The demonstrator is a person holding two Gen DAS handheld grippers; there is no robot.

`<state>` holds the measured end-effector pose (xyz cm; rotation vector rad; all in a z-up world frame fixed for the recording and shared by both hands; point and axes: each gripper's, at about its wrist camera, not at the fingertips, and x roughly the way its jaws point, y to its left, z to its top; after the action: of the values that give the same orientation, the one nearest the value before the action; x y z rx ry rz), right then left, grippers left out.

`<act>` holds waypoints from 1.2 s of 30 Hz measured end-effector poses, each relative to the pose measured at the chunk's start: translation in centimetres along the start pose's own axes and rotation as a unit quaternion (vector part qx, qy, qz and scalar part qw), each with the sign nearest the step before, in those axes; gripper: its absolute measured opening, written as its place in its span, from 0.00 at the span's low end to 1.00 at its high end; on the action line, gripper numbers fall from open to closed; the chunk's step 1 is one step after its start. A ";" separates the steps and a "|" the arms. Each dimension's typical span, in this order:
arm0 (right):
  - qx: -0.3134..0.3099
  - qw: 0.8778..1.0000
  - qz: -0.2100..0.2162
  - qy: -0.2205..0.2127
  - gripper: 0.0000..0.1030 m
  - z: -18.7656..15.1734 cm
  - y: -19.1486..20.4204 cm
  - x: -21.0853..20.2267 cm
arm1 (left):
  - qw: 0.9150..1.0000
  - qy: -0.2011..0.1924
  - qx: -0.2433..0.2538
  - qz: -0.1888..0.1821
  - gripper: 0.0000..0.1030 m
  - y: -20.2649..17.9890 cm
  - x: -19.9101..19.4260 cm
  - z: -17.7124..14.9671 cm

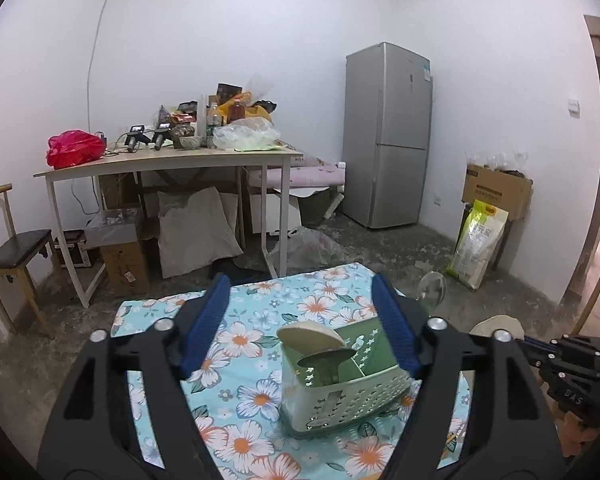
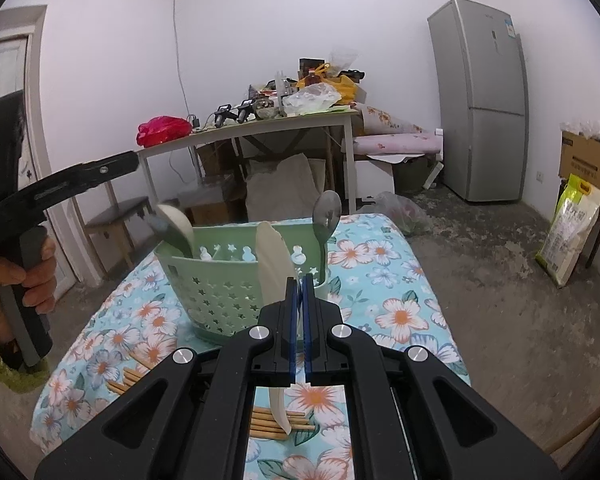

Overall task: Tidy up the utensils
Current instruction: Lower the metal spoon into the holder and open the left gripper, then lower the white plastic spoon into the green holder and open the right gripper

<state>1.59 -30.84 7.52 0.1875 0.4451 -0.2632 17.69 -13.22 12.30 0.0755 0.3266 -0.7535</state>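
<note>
A green perforated utensil basket [image 1: 340, 396] stands on the floral tablecloth [image 1: 256, 320]. My left gripper [image 1: 300, 282] hovers open just above and before it, with nothing between its blue pads. A cream spoon [image 1: 308, 334] and a grey one [image 1: 324, 360] lean in the basket's left compartment. My right gripper [image 2: 299, 280] is shut on another cream spoon [image 2: 274, 260], held upright against the basket's [image 2: 220, 284] near wall. A metal spoon [image 2: 326, 212] stands in the right compartment. Wooden chopsticks [image 2: 276, 424] lie on the cloth below my right gripper.
A cluttered desk [image 1: 172, 158] stands behind the table, with boxes and sacks beneath it. A fridge [image 1: 392, 132] fills the back corner. A chair [image 1: 16, 248] is at the left, a rice bag [image 1: 476, 248] and cardboard box at the right. A person's hand [image 2: 16, 276] grips the left handle.
</note>
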 end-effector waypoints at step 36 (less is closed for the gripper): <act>0.084 0.988 0.087 -0.091 0.03 8.9 -4.7 7.2 | 0.994 0.051 -0.099 0.019 0.83 4.8 -4.7 -5.9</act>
<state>10.03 -38.92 11.60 0.3631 0.2235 -0.1441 16.26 -5.52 7.95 -0.0666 0.4948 -0.6777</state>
